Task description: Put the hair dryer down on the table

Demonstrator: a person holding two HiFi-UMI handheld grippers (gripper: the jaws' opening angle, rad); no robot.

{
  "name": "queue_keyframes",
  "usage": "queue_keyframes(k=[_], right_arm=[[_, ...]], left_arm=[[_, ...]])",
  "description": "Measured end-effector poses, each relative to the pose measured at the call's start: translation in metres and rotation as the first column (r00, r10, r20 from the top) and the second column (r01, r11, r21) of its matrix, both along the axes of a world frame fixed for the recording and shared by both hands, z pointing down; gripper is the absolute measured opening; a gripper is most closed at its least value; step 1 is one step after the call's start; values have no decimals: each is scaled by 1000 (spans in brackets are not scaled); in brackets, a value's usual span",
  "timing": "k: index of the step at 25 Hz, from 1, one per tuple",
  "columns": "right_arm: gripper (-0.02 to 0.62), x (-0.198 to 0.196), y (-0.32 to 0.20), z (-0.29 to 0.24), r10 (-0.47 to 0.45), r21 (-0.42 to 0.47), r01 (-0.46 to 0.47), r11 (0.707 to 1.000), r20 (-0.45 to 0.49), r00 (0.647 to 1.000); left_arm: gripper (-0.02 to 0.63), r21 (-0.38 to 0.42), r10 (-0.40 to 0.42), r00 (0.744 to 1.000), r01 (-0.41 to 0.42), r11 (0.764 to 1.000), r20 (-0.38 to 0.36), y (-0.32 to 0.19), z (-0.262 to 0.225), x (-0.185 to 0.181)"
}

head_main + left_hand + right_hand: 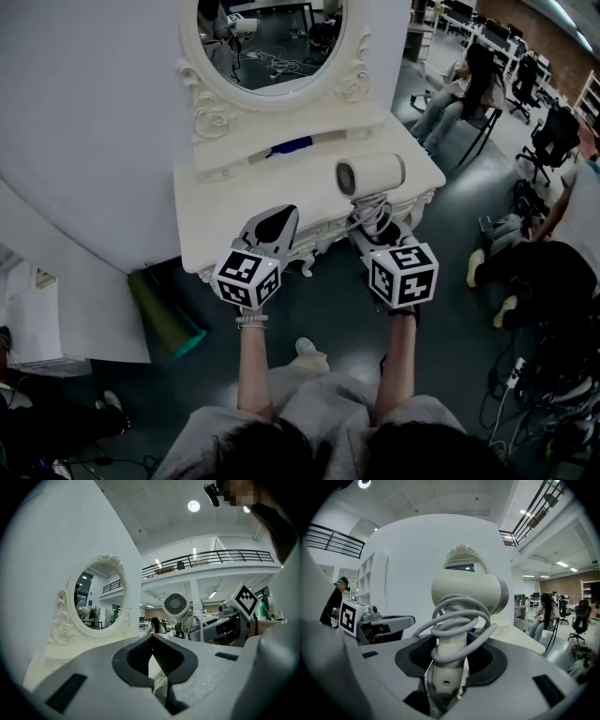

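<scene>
A white hair dryer (373, 174) stands upright over the right part of the white dressing table (234, 211), its grey cord coiled round the handle. My right gripper (377, 223) is shut on that handle from below. In the right gripper view the hair dryer (468, 590) rises between the dark pads of the right gripper (451, 646), its barrel pointing sideways. Whether it touches the tabletop is hidden. My left gripper (284, 214) hovers over the table's front edge to the left, shut on nothing. From the left gripper (152, 637) the hair dryer (176, 604) shows its rear grille.
An oval mirror (270, 42) in a carved frame stands at the table's back, with a blue object (291, 145) on its low shelf. A green roll (165, 311) lies on the floor at the left. People sit on chairs (461, 86) at the right.
</scene>
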State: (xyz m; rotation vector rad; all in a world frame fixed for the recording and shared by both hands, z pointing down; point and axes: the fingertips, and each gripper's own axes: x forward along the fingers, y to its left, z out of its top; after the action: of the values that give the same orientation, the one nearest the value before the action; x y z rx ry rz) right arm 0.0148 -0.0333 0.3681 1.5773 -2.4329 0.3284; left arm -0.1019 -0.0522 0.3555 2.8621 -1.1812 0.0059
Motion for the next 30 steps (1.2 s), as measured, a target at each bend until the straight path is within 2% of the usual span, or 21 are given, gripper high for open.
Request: queue_keyframes(k=[10, 19, 30], right_arm=[[187, 33, -60, 24, 29, -75, -28, 997, 18, 999], [187, 47, -102, 47, 40, -130, -35, 991, 40, 998], [187, 48, -170, 64, -27, -201, 38, 979, 60, 998]], left_arm=[[5, -45, 22, 1000, -23, 999, -18, -68, 17, 28], [5, -82, 31, 1000, -31, 996, -1, -102, 37, 42], [5, -141, -48, 999, 46, 989, -12, -155, 55, 38]])
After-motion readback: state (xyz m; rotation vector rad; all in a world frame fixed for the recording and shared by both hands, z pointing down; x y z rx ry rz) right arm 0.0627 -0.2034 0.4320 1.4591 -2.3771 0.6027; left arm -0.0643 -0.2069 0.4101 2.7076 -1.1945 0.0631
